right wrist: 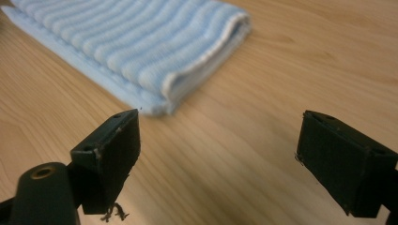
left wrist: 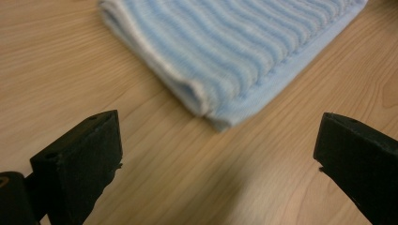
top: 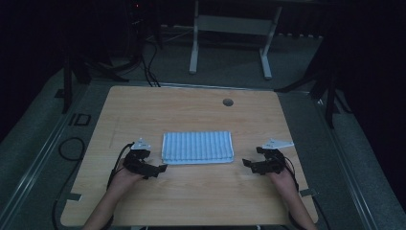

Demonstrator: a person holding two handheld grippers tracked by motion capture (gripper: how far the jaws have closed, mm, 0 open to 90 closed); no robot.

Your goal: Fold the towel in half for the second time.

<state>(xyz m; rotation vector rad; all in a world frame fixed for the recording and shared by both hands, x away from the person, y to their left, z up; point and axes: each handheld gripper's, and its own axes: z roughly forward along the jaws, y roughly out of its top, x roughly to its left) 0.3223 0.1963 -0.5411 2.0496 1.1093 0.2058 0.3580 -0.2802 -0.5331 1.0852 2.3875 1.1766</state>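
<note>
While the left gripper hovers over the light wooden table with its 2 black jaws spread wide and empty, the folded blue-and-white striped cloth lies flat between both grippers, just ahead of each. The right gripper is likewise agape, holding nothing.

Both forearms came in from the bottom edge of the high view, angled slightly inward, each hand wrapped around its tool low over the surface. The left gripper pointed rightward with its jaws spread wide and nothing between them. The right gripper mirrored it, pointing leftward, its jaws also standing wide apart and empty, cable trailing back along the wrist.
</note>
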